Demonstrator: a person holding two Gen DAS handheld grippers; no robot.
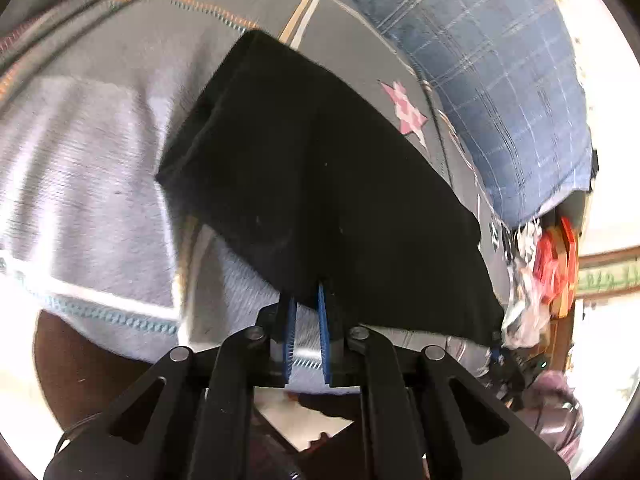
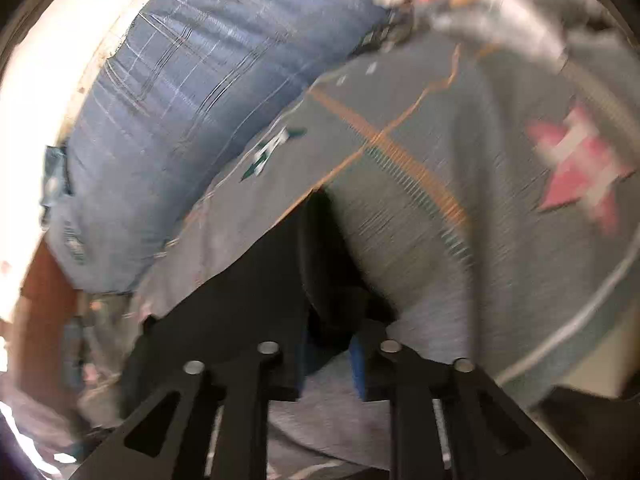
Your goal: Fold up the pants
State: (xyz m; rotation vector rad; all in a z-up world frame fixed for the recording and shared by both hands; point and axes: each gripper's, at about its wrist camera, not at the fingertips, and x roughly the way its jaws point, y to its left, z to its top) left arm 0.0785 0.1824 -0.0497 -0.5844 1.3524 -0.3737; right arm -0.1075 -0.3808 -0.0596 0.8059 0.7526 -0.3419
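The left gripper [image 1: 307, 298] pinches the near edge of the folded black cloth pants [image 1: 320, 184], blue pads pressed close on the fabric. The pants spread away from it, flat over a grey patterned bedcover [image 1: 92, 184] bearing a pink star [image 1: 406, 114]. A blue checked pillow [image 1: 492, 80] lies far right, with clutter beyond it. The right gripper [image 2: 332, 354] has its jaws partly spread, with the black cloth between them; whether the pads still touch it is unclear in the blur.
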